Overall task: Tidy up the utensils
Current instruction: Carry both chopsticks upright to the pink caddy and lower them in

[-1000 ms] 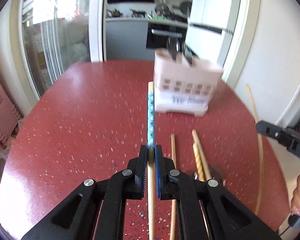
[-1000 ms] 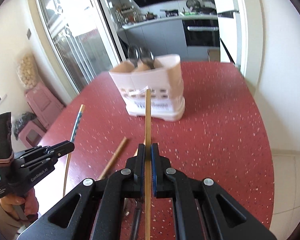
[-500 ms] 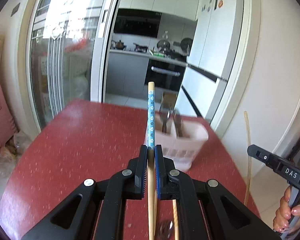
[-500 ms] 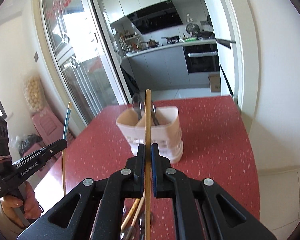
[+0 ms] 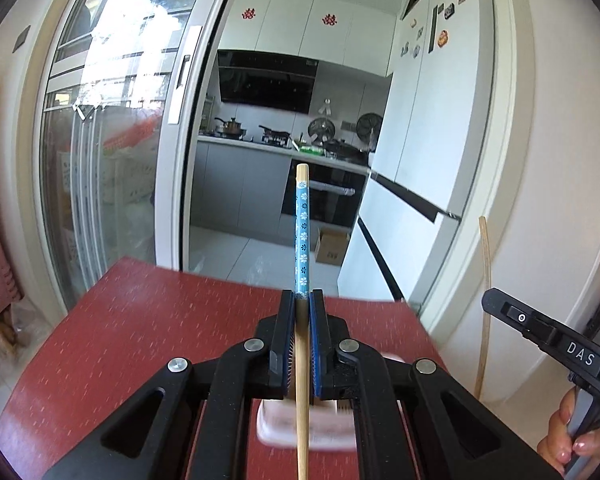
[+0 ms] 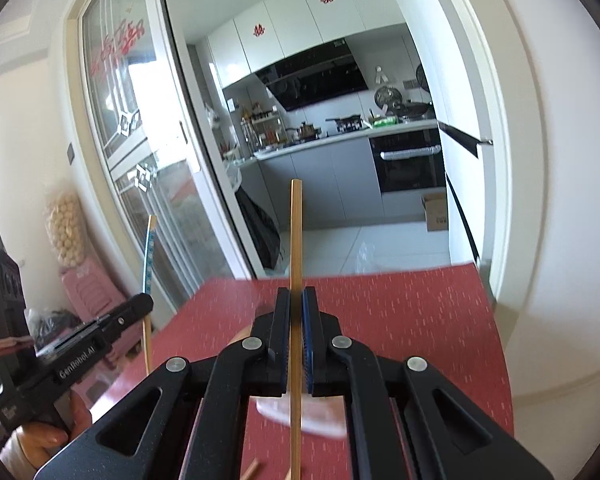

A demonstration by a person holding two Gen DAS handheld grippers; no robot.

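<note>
**Both grippers raised, each clamped on one chopstick**

The left gripper (image 5: 301, 308) is closed on a blue-patterned chopstick (image 5: 301, 236), whose flowered upper end sticks straight out past the fingertips while its plain wooden shaft runs back between the pads. The right gripper (image 6: 296, 304) pinches a plain wooden chopstick (image 6: 296, 240) the same way. Both tools are above the red speckled table (image 5: 140, 320), aimed toward the kitchen doorway. The pale utensil holder (image 5: 284, 428) sits low on the table beneath the left gripper's frame (blurred, and mostly hidden by the black arms). In the right wrist view two wooden utensil ends (image 6: 250, 470) lie on the table at the bottom edge.
</note>
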